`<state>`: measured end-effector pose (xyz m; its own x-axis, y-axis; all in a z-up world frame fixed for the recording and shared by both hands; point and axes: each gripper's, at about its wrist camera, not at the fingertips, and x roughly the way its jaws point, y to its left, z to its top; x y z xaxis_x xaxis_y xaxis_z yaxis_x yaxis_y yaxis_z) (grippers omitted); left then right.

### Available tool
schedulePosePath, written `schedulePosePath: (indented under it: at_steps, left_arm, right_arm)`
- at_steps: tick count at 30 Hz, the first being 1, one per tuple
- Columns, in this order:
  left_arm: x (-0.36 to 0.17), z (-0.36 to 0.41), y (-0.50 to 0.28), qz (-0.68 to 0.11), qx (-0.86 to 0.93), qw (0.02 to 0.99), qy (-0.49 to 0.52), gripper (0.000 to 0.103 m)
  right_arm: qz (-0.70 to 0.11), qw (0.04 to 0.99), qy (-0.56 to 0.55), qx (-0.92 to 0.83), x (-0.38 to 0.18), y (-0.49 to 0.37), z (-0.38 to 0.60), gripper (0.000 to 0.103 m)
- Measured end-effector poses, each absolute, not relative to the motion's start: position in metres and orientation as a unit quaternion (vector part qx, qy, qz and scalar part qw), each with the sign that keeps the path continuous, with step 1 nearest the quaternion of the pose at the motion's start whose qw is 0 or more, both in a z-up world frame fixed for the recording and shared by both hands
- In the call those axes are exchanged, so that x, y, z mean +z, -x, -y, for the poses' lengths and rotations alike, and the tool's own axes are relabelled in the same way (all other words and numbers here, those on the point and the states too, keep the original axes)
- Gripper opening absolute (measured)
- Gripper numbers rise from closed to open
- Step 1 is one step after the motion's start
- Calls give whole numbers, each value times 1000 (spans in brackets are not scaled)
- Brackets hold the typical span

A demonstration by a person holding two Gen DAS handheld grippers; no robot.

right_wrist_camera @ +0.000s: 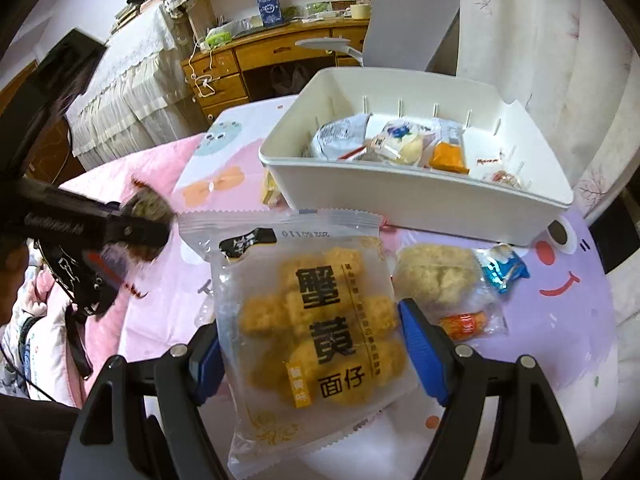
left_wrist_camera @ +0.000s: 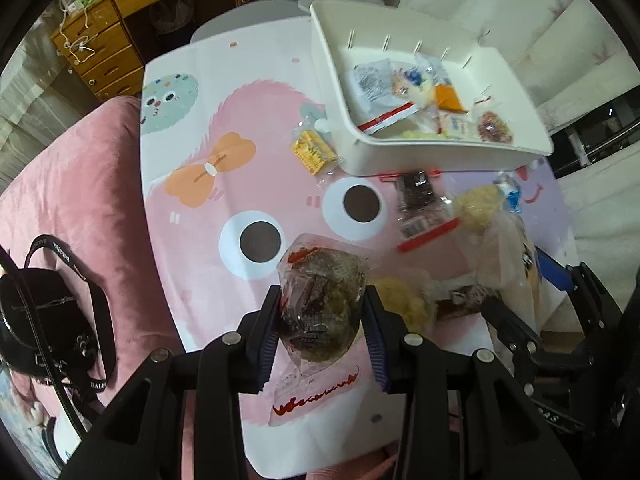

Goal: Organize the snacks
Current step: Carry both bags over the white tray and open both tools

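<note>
Between the blue pads of the left claw (left_wrist_camera: 322, 322) in the left wrist view, a clear-wrapped dark snack (left_wrist_camera: 320, 304) is pinched above the pink desk (left_wrist_camera: 192, 240), its long axis running away from the camera toward the white bin (left_wrist_camera: 452, 156). From the right wrist view, the right claw (right_wrist_camera: 310, 344) grips a translucent noodle-snack packet (right_wrist_camera: 308, 328) by its side edges, long axis pointing toward the bin (right_wrist_camera: 400, 196), serrated top edge farthest

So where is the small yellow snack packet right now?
In the left wrist view, the yellow snack packet lies on the pink mat, just left of the white bin.
</note>
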<state>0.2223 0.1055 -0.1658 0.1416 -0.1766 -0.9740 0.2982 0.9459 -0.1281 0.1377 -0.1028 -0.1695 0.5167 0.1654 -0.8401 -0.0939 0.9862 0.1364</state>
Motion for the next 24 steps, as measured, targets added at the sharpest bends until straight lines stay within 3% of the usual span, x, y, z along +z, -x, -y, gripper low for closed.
schedulePosePath:
  at_steps: [12,24]
  left_arm:
    - [-119,-78,-188,-628,-154,763,-24,37]
    - [-91,-15,-209,-628,-149,764,-4,37]
  right_arm:
    - [-475,872,-71,94,-124,-142,147,78]
    - [-458,880,-61,107,-90,-179,216,78]
